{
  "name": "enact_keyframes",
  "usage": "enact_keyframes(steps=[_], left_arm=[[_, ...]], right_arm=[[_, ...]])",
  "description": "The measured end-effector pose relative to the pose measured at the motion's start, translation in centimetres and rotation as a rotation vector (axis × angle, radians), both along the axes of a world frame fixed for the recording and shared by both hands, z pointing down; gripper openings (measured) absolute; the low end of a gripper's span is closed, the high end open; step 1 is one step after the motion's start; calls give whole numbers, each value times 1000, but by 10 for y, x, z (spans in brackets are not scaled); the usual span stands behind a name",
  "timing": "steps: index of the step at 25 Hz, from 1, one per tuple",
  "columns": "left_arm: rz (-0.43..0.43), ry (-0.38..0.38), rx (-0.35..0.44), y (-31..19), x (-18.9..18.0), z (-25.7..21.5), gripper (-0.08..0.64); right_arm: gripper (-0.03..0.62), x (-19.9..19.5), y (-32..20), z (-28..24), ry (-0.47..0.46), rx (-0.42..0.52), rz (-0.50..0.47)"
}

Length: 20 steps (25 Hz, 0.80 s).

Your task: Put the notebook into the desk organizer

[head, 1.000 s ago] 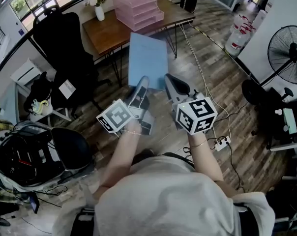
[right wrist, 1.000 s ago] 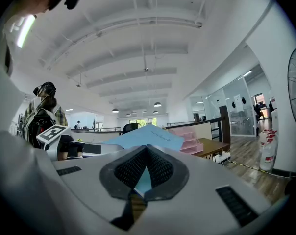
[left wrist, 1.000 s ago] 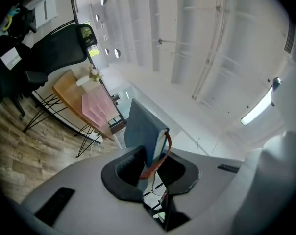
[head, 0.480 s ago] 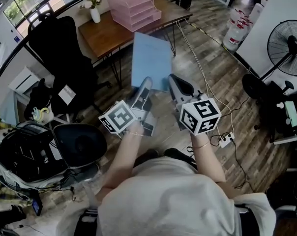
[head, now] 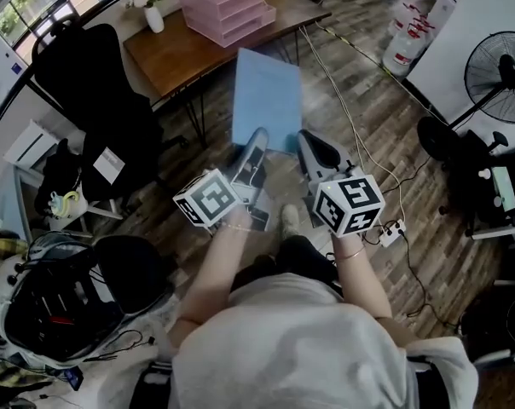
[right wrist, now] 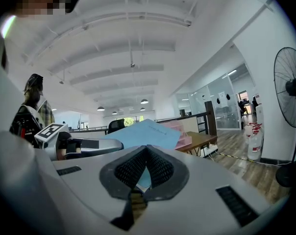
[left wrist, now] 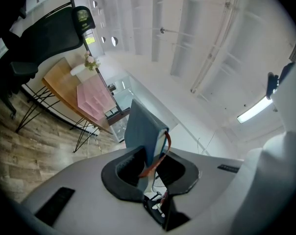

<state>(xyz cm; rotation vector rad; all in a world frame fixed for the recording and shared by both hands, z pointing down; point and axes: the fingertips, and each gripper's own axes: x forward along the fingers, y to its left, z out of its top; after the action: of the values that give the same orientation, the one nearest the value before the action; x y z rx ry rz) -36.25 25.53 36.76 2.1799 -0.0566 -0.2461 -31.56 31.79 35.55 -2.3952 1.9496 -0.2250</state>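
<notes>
While the left gripper [head: 256, 141] and right gripper [head: 308, 142] each clamp the notebook [head: 267, 99] — held aloft — the organizer [head: 226, 8] stands at its 11 o'clock.

- Wooden bench [head: 176, 54] on thin black metal legs, standing at the top of the head view.
- White vase [head: 153, 17] of pale flowers, upright on the bench's far left corner.
- Black office chair [head: 78, 71], just left of the bench; a white paper tag [head: 108, 164] lies on dark items below it.
- Wood-plank floor [head: 385, 152], crossed by a white cable [head: 350, 113] that runs to a white power strip [head: 392, 233].
- Standing fan [head: 499, 75] with a black round cage, at the right edge.
- Large water bottles [head: 404, 48], grouped at the upper right.
- Open black bag [head: 49, 301], at the lower left.
- Windows [head: 36, 2], at the upper left.
</notes>
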Motion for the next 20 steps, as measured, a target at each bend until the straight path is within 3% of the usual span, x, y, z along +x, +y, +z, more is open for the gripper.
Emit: enact_keyframes(steps=[8,20], left_arm=[[-31,-41,83,-37,45,8,72],[-91,-28,65,-117,159,-8,72]], right_arm=[[9,40,-45,11,0,-4,-58],[9,166,-145,-21,29,53,-153]])
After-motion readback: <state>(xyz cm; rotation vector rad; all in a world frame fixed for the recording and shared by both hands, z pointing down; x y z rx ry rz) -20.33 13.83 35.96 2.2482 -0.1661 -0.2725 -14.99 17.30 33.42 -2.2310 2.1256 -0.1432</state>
